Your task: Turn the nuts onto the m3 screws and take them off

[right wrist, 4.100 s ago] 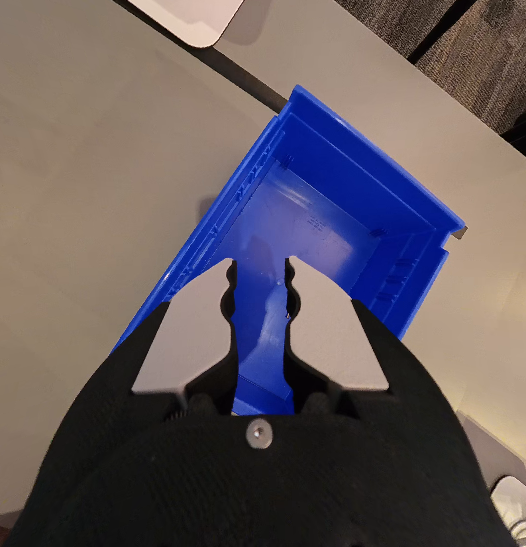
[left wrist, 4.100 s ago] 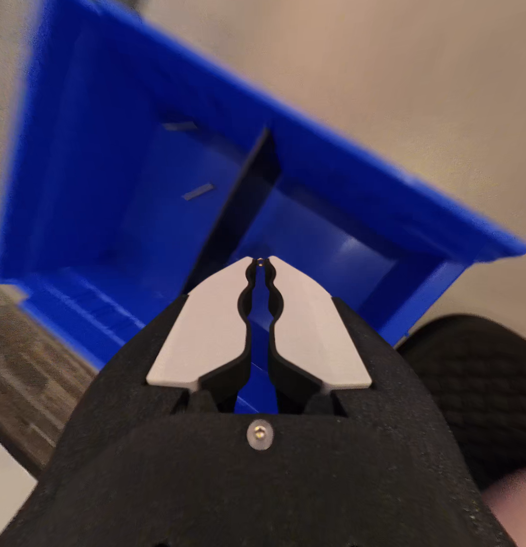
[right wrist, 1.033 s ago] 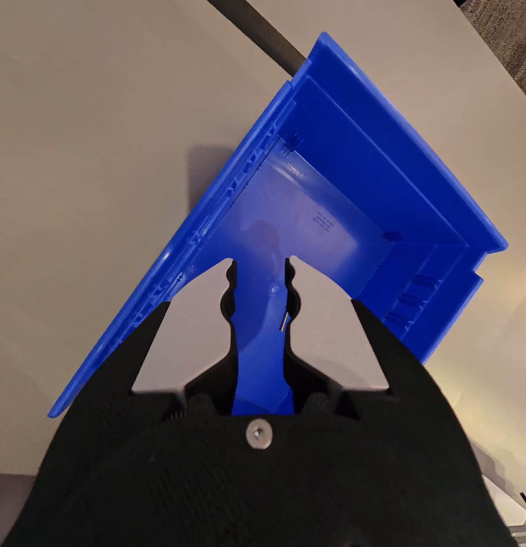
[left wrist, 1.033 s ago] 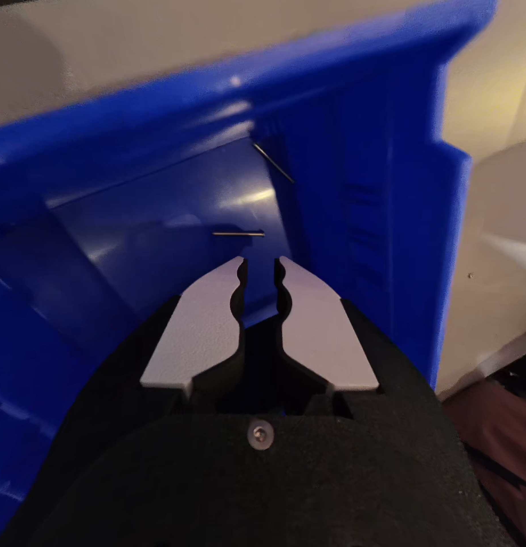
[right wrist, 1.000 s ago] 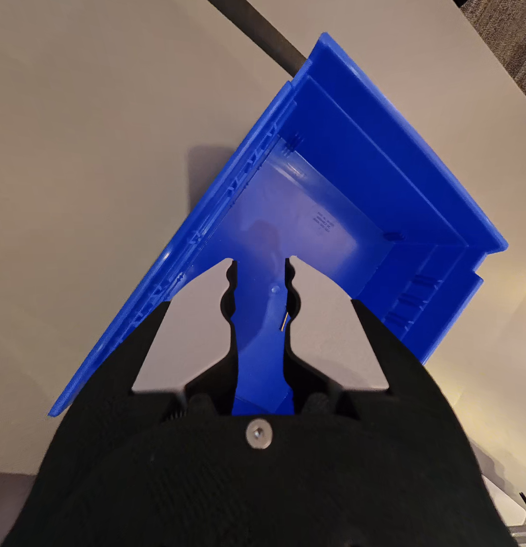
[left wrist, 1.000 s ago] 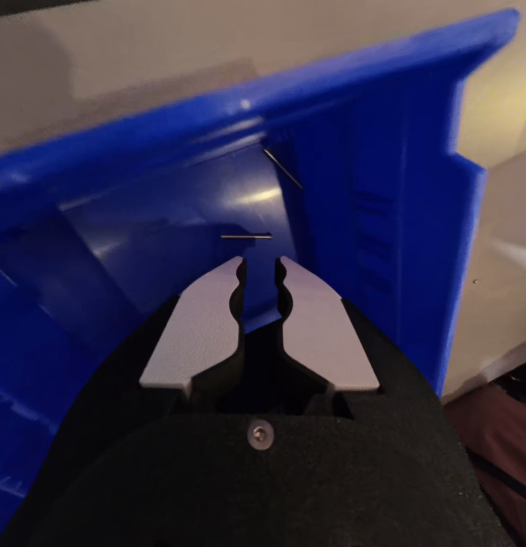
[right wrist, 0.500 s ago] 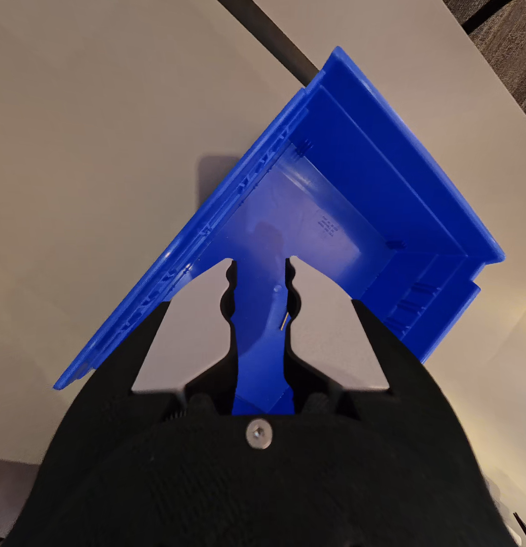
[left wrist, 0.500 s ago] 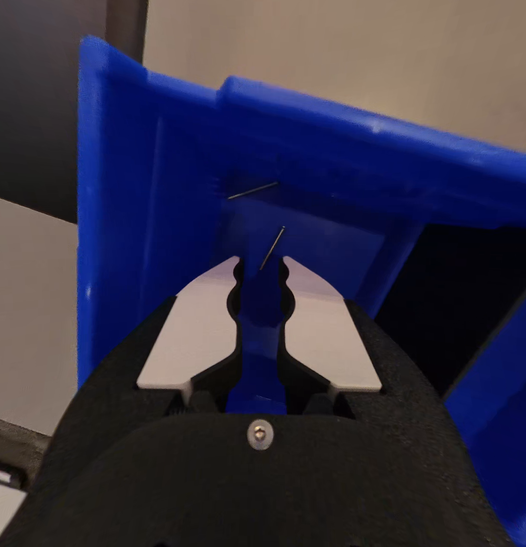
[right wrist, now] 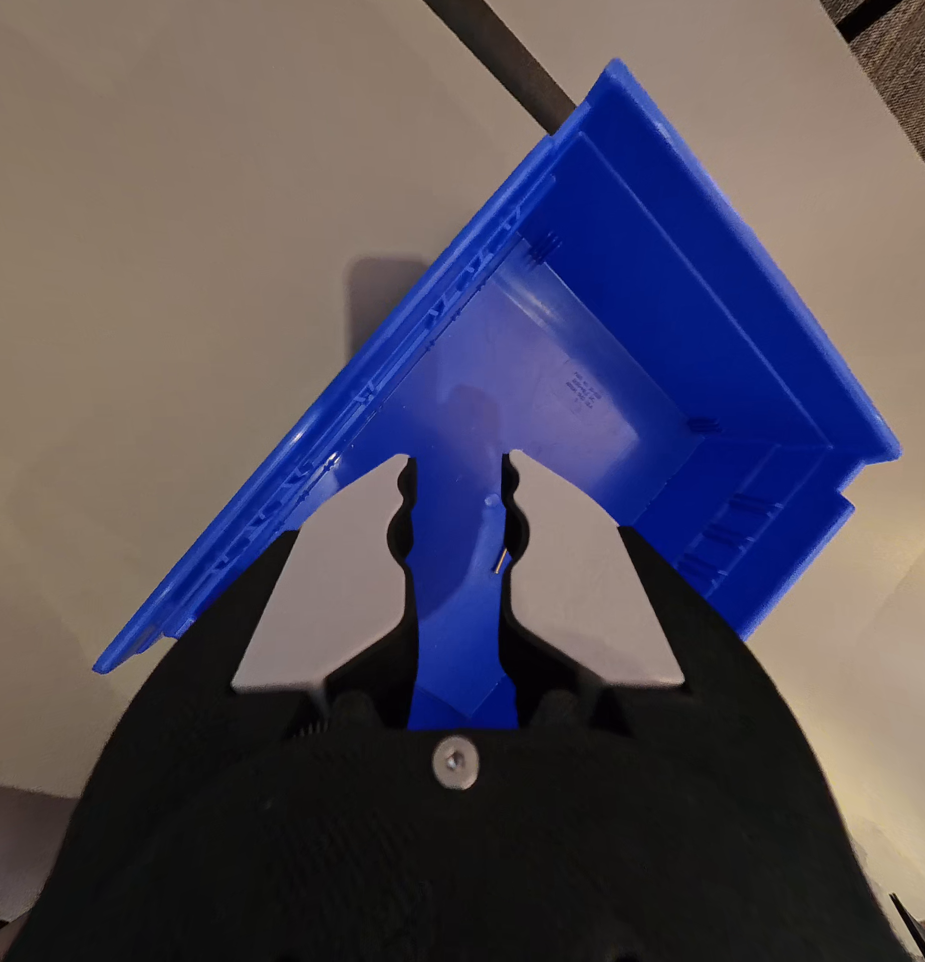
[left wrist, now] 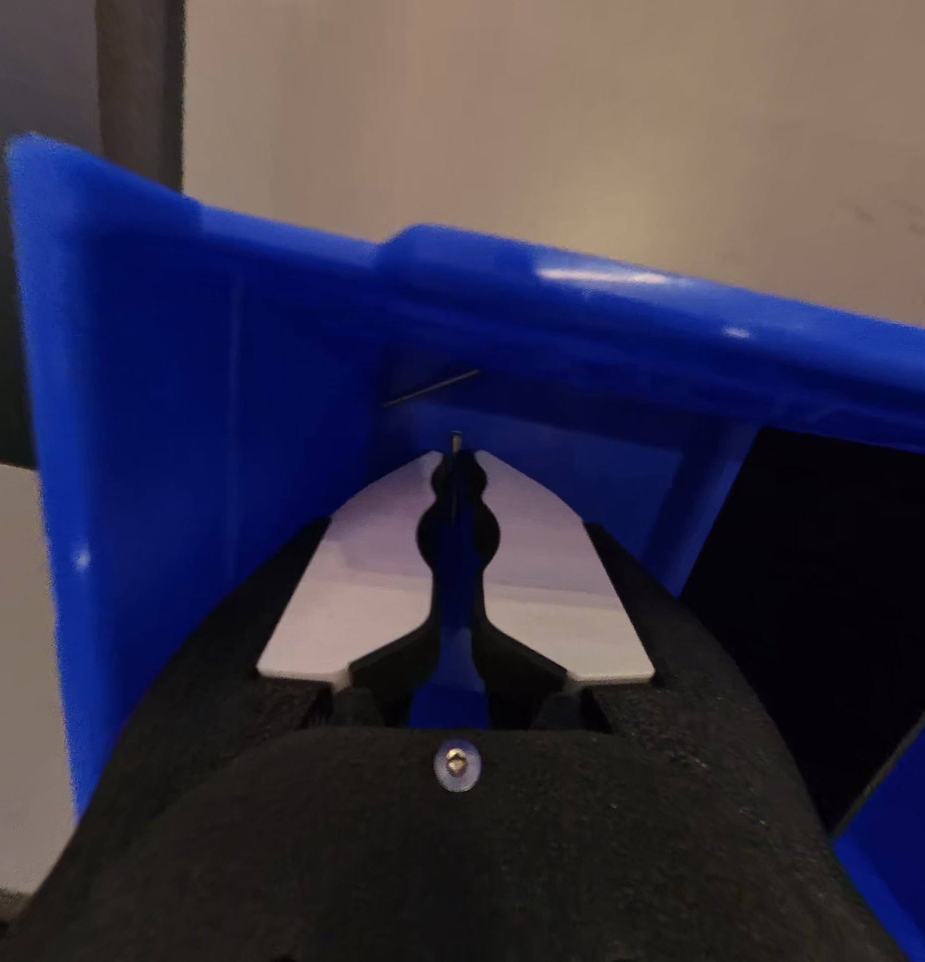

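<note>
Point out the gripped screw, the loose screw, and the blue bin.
gripped screw (left wrist: 455, 442), left wrist view, tip beyond the fingertips
loose screw (left wrist: 432, 388), left wrist view, mid-shaft
blue bin (right wrist: 736, 250), right wrist view, far wall

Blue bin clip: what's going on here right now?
A person works with two hand-held grippers over a blue bin on a pale table. The left hand-held gripper has nearly closed on a thin screw inside the bin; whether it grips it is unclear. A second screw lies by the wall. The right hand-held gripper hangs open above the bin, holding nothing.
</note>
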The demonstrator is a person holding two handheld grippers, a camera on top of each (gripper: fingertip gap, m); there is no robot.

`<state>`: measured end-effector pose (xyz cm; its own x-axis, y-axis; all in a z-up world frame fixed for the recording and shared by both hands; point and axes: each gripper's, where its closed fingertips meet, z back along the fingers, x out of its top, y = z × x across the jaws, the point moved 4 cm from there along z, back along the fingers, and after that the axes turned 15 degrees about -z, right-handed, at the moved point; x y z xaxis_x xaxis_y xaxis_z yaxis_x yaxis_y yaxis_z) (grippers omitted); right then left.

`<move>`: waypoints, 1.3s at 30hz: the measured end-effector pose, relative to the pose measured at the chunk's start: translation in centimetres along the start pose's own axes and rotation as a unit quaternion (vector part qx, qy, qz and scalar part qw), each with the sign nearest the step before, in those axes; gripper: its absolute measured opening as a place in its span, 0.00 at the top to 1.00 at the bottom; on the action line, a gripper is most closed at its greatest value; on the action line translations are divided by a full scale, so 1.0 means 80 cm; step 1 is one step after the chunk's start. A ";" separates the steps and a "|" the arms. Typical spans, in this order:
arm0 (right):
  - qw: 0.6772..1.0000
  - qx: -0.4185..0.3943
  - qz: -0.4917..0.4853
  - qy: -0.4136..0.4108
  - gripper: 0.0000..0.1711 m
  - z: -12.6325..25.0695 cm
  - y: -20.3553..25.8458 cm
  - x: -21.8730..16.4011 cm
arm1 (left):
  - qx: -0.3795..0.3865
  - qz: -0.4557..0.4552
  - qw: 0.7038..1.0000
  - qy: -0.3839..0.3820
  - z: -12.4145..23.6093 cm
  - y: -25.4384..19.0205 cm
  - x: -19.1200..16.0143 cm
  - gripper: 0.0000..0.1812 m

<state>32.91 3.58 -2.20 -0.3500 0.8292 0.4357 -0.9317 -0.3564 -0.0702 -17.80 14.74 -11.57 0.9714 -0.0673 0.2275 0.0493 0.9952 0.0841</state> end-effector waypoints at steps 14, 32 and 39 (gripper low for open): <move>0.999 0.019 0.012 -0.033 0.81 0.013 0.010 0.010 | 0.184 0.171 0.946 -0.207 0.152 0.012 0.045 0.99; 0.806 0.463 0.054 -0.366 0.75 0.156 0.253 0.084 | 0.064 0.106 0.731 -0.671 0.241 -0.189 0.354 0.99; 0.808 0.471 0.073 -0.347 0.76 0.160 0.259 0.077 | 0.056 0.096 0.745 -0.658 0.223 -0.198 0.370 0.99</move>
<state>12.67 -4.24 10.49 -0.0063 0.4234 0.9059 -0.2841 -0.8694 0.4044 6.01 -4.25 11.11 -0.1133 -0.0084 0.9935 -0.1515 0.9884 -0.0089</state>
